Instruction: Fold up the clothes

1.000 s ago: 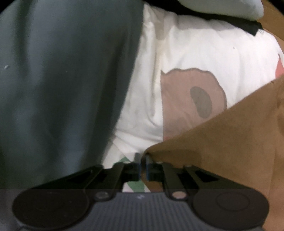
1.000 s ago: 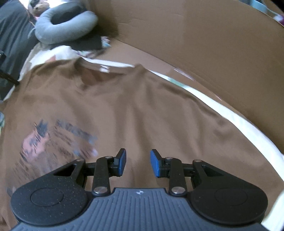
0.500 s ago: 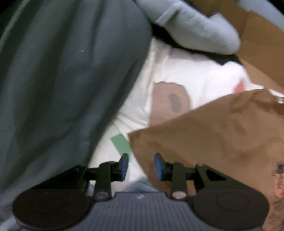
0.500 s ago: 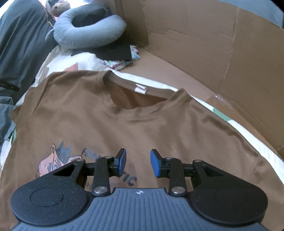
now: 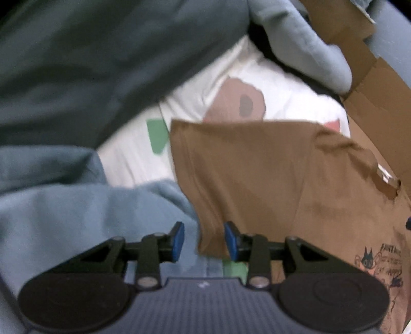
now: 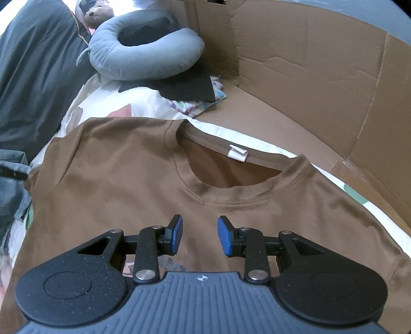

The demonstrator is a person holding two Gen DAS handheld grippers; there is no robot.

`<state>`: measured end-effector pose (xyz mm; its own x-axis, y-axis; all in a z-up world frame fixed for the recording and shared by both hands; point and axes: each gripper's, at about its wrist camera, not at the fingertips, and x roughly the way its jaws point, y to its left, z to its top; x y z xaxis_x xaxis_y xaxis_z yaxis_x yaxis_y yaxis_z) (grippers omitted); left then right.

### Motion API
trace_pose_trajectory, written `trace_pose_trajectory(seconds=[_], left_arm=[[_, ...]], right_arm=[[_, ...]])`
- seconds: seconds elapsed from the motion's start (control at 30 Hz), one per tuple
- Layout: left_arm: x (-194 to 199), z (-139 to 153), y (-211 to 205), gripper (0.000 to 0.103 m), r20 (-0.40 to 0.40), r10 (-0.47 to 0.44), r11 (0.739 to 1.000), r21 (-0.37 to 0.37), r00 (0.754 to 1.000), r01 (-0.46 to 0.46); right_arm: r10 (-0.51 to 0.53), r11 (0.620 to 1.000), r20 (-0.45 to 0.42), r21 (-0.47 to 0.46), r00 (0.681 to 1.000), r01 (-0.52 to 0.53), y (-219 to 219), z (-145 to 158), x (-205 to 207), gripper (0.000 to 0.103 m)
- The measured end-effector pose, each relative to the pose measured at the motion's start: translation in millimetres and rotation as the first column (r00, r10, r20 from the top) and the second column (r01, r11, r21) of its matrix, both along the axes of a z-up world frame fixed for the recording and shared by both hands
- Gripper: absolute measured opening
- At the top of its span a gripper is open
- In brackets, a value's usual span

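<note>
A brown T-shirt (image 6: pixel 115 179) lies flat, front up, on the bed, its collar with a white label (image 6: pixel 237 154) at the far end. My right gripper (image 6: pixel 199 235) hovers open over the chest just below the collar, nothing between its pads. In the left wrist view the same T-shirt (image 5: pixel 269 179) shows its sleeve and a cartoon print (image 5: pixel 377 264) at the right. My left gripper (image 5: pixel 204 241) is over the sleeve's lower corner. Its jaws are opening; the cloth's edge lies under the gap and the pads do not press on it.
A blue-grey garment (image 5: pixel 77 205) is bunched left of the sleeve. A dark duvet (image 6: pixel 33 77) lies along the left. A grey neck pillow (image 6: pixel 143 56), a black cloth (image 6: pixel 185 87) and a teddy bear (image 6: pixel 96 15) sit at the far end. Cardboard walls (image 6: pixel 308 64) stand on the right.
My left gripper was shut at the sleeve's edge; it has let go, opened and drawn back, rolling as it went. My right gripper has moved up the shirt toward the collar, still open.
</note>
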<state>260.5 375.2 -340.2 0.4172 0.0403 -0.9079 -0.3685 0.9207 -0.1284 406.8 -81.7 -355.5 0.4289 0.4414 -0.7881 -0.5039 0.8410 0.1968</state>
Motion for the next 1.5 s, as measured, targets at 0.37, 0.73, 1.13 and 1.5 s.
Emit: trace_pose_trajectory(seconds=[0.37,0.73,1.13,1.5], left_arm=[[-2.2,12.0,6.2,0.008,0.011,0.016,0.998,-0.059,1.000,-0.015],[0.4,19.2,20.7,0.008,-0.023,-0.001,1.000,0.010,1.000,0.001],[-7.5,17.5,26.7,0.016,-0.045,0.017,0.993,0.118,0.999,-0.012],[70.9,33.7,-26.8,0.017,0.108,-0.139,0.989,0.071,0.984,0.132]], right_arm=[[0.004,1.000,-0.010,-0.002,1.000,-0.004,6.9,1.2,-1.2,0.037],[0.004,1.000,-0.010,-0.007,1.000,-0.004,15.9,0.4,3.2,0.037],[0.009,1.000,0.003,0.018,1.000,-0.009,43.7,-3.8,25.3,0.037],[-0.014,0.998,0.025,0.067,1.000,0.012,89.7,2.2,71.2,0.037]])
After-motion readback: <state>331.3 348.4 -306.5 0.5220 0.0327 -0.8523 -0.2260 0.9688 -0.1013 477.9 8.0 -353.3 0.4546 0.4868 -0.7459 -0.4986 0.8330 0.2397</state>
